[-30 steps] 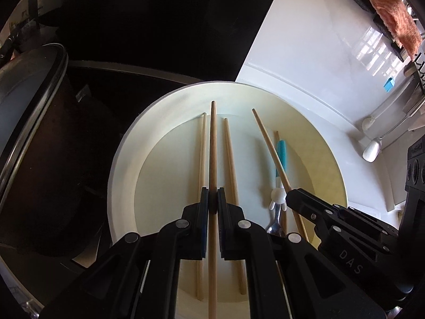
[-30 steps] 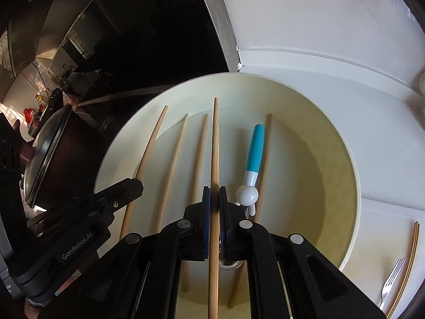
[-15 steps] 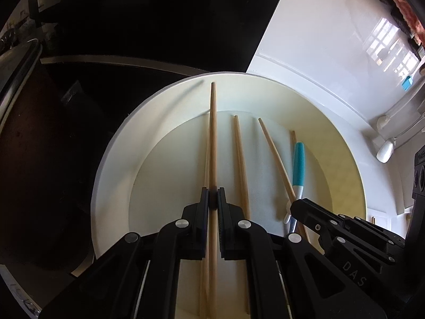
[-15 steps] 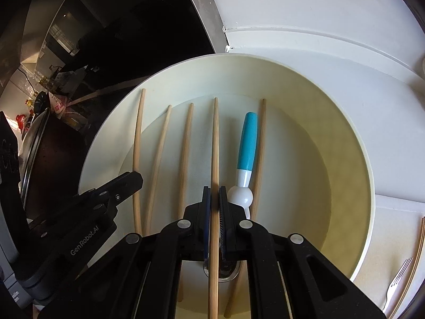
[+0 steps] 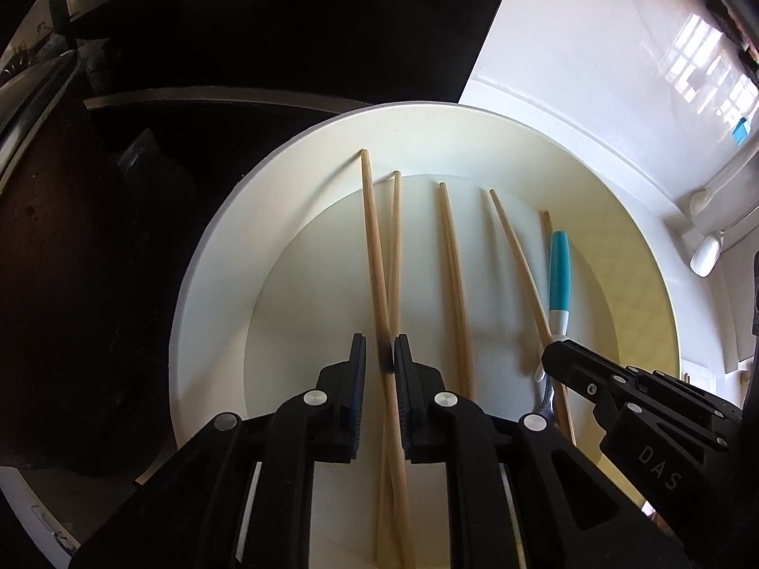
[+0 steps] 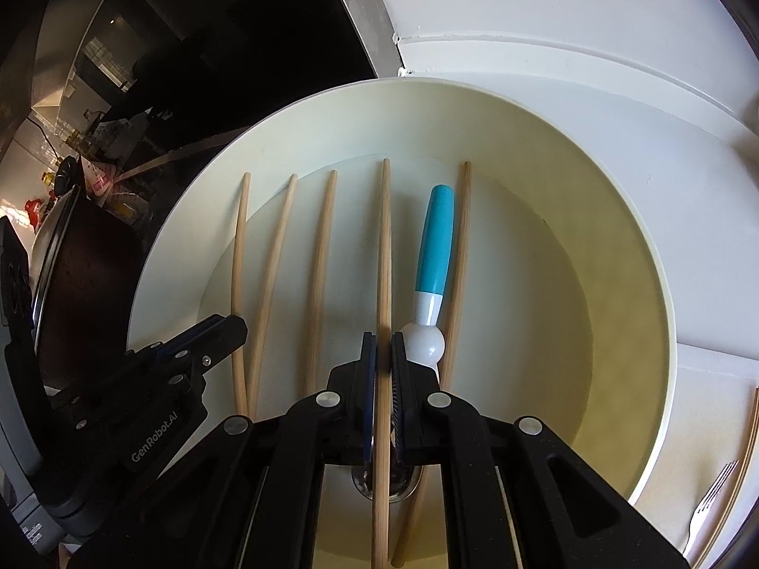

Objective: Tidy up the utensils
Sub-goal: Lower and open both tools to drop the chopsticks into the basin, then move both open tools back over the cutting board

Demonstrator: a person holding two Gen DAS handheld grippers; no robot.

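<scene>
A cream plate (image 5: 213,284) (image 6: 616,246) holds several wooden chopsticks and a blue-handled spoon (image 5: 559,279) (image 6: 434,246). My left gripper (image 5: 380,355) is open over the plate's left part. A chopstick (image 5: 374,256) lies loose between its fingers, crossing another chopstick (image 5: 394,237). My right gripper (image 6: 383,346) is shut on a chopstick (image 6: 384,246) just left of the spoon. The right gripper shows in the left wrist view (image 5: 569,360). The left gripper shows in the right wrist view (image 6: 223,332).
A dark pan with a glass lid (image 6: 52,246) stands left of the plate on the black stovetop (image 5: 237,23). White counter (image 6: 569,23) lies behind and right. A fork (image 6: 711,502) lies at the right. A white utensil (image 5: 707,256) lies far right.
My left gripper has opened and let go of its chopstick, which now lies tilted across a neighbour. Both grippers have come lower over the plate. The right stays shut.
</scene>
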